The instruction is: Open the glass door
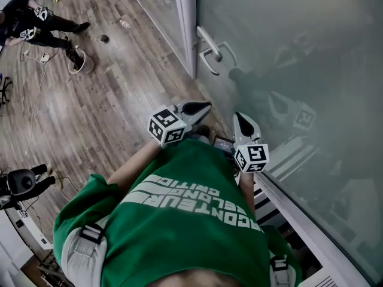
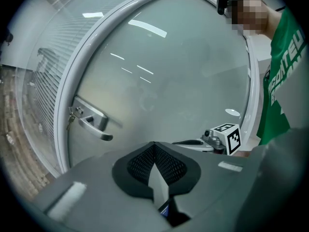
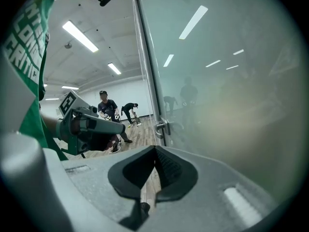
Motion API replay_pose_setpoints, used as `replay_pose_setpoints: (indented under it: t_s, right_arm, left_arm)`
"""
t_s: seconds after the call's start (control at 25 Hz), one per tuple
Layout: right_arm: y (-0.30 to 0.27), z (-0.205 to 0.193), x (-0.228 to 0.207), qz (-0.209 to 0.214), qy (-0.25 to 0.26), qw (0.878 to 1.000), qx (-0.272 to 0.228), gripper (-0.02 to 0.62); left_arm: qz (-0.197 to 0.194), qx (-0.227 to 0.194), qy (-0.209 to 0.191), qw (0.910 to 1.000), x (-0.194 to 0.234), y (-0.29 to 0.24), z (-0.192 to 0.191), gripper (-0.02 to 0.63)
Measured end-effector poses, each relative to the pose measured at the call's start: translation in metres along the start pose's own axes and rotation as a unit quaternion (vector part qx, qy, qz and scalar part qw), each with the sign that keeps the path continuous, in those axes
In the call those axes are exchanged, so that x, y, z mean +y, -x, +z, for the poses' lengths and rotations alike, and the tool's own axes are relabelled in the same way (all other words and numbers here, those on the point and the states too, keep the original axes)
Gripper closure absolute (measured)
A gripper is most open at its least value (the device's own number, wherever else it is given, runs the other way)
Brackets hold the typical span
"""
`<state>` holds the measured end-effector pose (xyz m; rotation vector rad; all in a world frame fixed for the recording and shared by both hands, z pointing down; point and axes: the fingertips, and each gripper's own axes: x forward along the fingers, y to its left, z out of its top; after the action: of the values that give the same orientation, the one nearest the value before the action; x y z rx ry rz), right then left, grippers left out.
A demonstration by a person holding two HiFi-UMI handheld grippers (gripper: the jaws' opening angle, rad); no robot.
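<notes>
The frosted glass door (image 1: pixel 299 70) fills the right of the head view, shut, with a metal lever handle (image 1: pixel 207 49) near its white frame (image 1: pixel 187 23). Both grippers hover short of the door, below the handle and touching nothing. My left gripper (image 1: pixel 203 106) is shut and empty, pointing toward the door. The right gripper (image 1: pixel 240 118), also shut and empty, sits closer to the glass. In the left gripper view, the handle (image 2: pixel 92 123) with hanging keys (image 2: pixel 72 117) lies up and left of the jaws (image 2: pixel 154 148). From the right gripper view, the handle (image 3: pixel 161 127) is far ahead of the shut jaws (image 3: pixel 155 152).
Wood-plank floor (image 1: pixel 108 100) spreads left of the door. People (image 1: pixel 36 23) crouch at the far left with cables (image 1: pixel 36 82) trailing on the floor. Black equipment (image 1: pixel 21 181) stands at the lower left. A glass partition (image 1: pixel 155 5) continues beyond the frame.
</notes>
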<state>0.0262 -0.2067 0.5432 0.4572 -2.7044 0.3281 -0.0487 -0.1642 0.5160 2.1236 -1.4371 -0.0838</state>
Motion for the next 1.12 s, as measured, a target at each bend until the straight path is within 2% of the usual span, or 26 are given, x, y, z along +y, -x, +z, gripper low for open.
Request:
replay_pose_setpoints:
  t_s: [0.24, 0.4, 0.6, 0.68, 0.76, 0.88, 1.12]
  right_arm:
    - [-0.026, 0.013, 0.013, -0.007, 0.040, 0.999, 0.014, 0.603]
    - [-0.049, 0.028, 0.016, -0.020, 0.055, 0.998, 0.022, 0.602]
    - [-0.068, 0.034, 0.019, -0.038, 0.068, 0.996, 0.045, 0.601]
    - [-0.080, 0.036, 0.018, -0.043, 0.074, 0.995, 0.054, 0.544]
    - [-0.092, 0.038, 0.019, -0.048, 0.090, 0.992, 0.070, 0.538]
    - [-0.107, 0.038, 0.021, -0.066, 0.139, 0.983, 0.104, 0.538]
    - [-0.137, 0.024, 0.018, -0.112, 0.267, 0.940, 0.181, 0.538]
  left_arm:
    - [0.021, 0.013, -0.002, 0.9997, 0.038, 0.006, 0.013, 0.591]
    - [0.037, 0.038, 0.009, 0.9986, 0.064, 0.006, 0.014, 0.591]
    - [0.035, 0.057, 0.027, 0.9974, 0.080, 0.006, 0.013, 0.591]
    - [0.032, 0.054, 0.029, 0.9976, 0.089, 0.003, 0.017, 0.591]
    - [0.029, 0.051, 0.029, 0.9979, 0.098, 0.002, 0.024, 0.591]
    - [0.027, 0.053, 0.028, 0.9979, 0.109, -0.001, 0.030, 0.591]
    - [0.015, 0.067, 0.018, 0.9975, 0.119, -0.013, 0.035, 0.591]
